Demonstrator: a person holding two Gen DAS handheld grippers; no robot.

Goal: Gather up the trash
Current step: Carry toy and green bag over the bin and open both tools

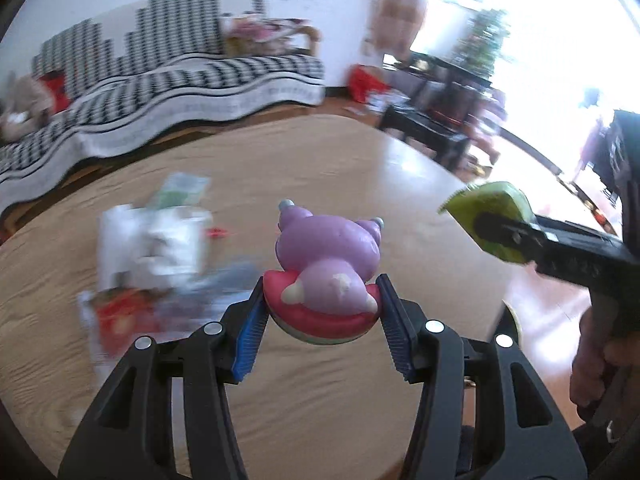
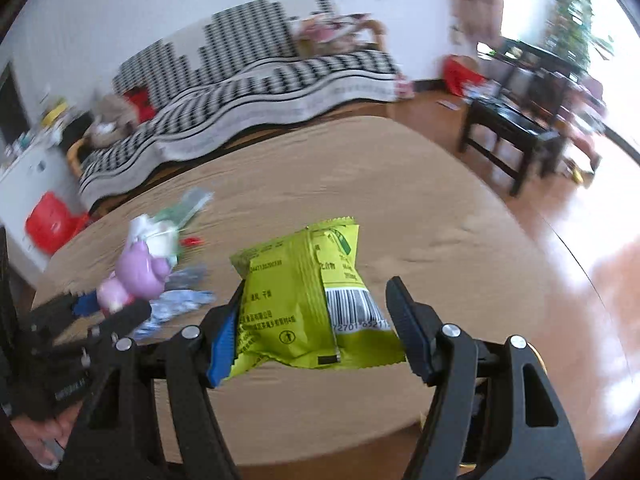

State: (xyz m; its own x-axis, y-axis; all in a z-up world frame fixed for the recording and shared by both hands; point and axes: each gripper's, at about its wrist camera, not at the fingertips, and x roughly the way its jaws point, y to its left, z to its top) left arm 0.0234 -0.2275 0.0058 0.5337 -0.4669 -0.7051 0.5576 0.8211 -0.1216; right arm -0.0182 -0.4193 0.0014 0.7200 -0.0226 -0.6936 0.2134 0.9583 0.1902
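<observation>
Purple toy (image 1: 328,264) gripped between blue pads of left tongs (image 1: 322,312), held above wooden worktop (image 1: 360,152). Green snack packet (image 2: 308,300) clamped in right tongs (image 2: 316,320), barcode side seen, also above worktop. Blurred litter pile (image 1: 156,248) left on worktop at 10 o'clock from toy: white wrapper, red-and-white packet, small red scrap. Checked sofa (image 1: 160,72) seen beyond worktop at 11 o'clock.

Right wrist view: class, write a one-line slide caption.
Right tongs grip a green snack packet above the wooden table; litter remains at left.
</observation>
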